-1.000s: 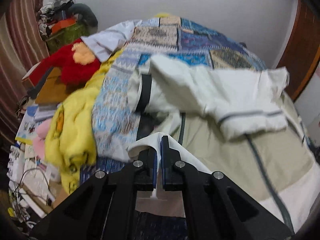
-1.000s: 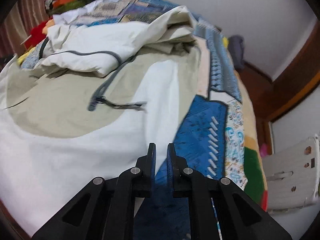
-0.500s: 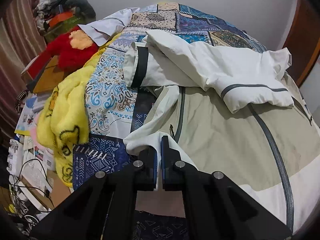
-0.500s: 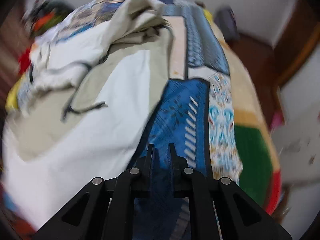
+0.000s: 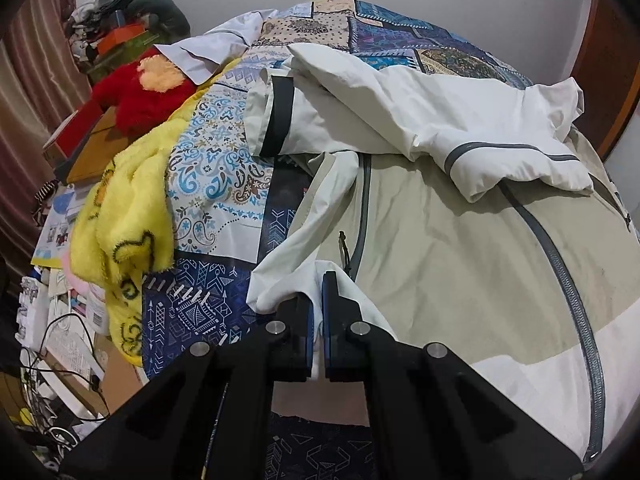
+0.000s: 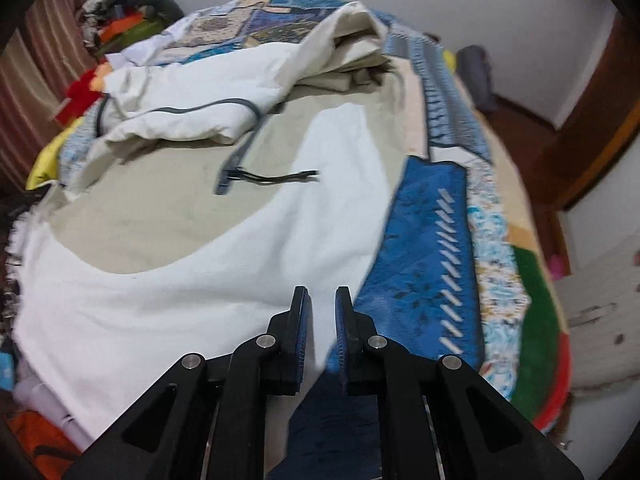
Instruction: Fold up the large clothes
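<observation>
A bed covered by a blue patchwork quilt [image 5: 216, 168] fills a white-walled room. A large white and beige zip-up jacket [image 5: 460, 248] lies spread across it, one sleeve folded over the chest. The left gripper [image 5: 316, 304] pinches a fold of the jacket's white edge. The right gripper [image 6: 320, 312], fingers nearly together and holding nothing, hovers over the jacket's white hem [image 6: 192, 292]. A yellow fleece blanket [image 5: 120, 216] lies beside the jacket, on the left in the left wrist view.

Yellow blanket [image 5: 120, 216] crowds left edge — blue bedspread [image 6: 432, 248] right lies open.
</observation>
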`<state>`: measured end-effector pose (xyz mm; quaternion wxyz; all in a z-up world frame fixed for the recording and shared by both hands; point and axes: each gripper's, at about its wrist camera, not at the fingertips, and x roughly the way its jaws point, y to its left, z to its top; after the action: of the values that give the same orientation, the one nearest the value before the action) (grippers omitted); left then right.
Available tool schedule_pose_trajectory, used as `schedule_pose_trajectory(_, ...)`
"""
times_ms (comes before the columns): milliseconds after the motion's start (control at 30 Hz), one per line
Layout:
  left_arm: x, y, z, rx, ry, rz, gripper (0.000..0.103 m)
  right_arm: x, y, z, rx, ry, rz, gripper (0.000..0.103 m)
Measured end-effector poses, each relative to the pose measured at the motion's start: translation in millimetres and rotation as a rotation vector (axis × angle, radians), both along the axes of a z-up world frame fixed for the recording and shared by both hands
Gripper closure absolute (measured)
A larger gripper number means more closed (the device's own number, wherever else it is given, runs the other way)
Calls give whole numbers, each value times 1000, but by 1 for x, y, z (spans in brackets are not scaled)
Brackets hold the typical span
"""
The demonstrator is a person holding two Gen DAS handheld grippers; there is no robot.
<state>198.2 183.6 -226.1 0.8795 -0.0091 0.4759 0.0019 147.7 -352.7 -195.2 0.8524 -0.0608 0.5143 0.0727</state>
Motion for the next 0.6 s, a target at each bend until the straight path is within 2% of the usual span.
schedule_pose_trajectory(100, 0, 4, -4, -25, 7, 16, 102, -1, -3, -4, 11, -20, 18, 95)
schedule_pose_trajectory(267, -3, 6, -9, -43, 9, 27, 102, 6, -14, -6, 46, -2, 9, 95)
schedule_pose_trajectory(367, -6, 6, -10, -37, 9, 22, 102, 5, -16, -9, -7, -19, 9, 95)
schedule_pose_trajectory(500, -10, 6, -10, -34, 1, 14, 102, 13, -29, -15, 35, 0, -33, 95)
schedule_pose_trajectory(600, -14, 7, -15, -27, 1, 6, 102, 16, -25, -18, -7, -3, -14, 95)
